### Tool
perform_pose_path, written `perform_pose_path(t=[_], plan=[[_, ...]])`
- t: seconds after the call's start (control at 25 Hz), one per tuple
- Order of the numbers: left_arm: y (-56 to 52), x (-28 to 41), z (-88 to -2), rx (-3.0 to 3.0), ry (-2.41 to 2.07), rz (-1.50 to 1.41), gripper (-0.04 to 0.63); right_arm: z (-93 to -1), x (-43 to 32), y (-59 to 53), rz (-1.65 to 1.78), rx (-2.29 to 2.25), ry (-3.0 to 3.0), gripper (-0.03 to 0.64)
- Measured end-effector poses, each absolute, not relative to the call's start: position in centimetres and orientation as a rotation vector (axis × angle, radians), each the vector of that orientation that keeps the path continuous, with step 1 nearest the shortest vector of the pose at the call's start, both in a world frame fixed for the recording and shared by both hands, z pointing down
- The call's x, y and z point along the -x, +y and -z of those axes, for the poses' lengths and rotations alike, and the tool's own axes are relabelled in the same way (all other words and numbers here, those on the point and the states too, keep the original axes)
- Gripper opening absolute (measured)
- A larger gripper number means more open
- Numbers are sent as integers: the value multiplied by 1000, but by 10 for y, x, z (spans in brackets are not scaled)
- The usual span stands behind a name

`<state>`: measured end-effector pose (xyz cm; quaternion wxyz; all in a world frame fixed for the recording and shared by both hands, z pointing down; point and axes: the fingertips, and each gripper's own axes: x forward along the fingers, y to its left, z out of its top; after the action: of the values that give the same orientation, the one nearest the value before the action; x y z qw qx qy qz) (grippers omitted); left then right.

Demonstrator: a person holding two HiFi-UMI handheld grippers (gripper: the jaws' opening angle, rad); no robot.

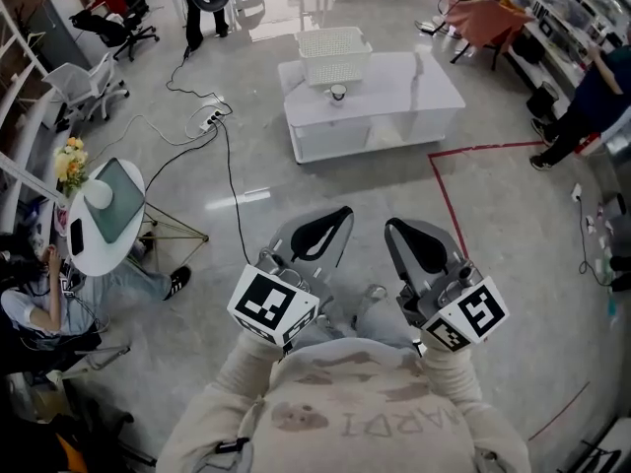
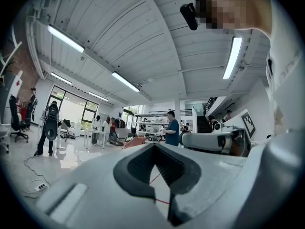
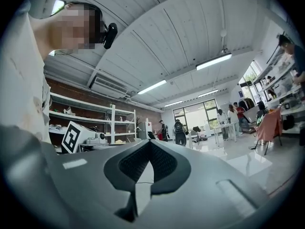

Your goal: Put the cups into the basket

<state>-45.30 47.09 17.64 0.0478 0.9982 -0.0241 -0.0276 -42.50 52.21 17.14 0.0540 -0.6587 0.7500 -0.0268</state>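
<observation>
A single small cup stands on the low white table far ahead of me, just in front of the white lattice basket at the table's back left. Both grippers are held close to my body, well short of the table and pointing toward it. The left gripper is shut, its jaw tips meeting with nothing between them. The right gripper is likewise shut and empty. Neither gripper view shows the cup or the basket.
A power strip with black cables lies on the floor left of the table. Red tape marks the floor at right. A round white side table and a seated person are at left. Chairs and another person stand around the edges.
</observation>
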Motion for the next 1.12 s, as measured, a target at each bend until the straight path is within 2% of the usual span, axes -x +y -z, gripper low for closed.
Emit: perform_pose_path(t=[0.32,1.12], plan=[[431,413,-183,-3025,-128,72,0,-172,379,483,80,1972,2301,25],[330,226,-169,-3027,-434,60,2,-150,171,377,66,1754,2473,23]])
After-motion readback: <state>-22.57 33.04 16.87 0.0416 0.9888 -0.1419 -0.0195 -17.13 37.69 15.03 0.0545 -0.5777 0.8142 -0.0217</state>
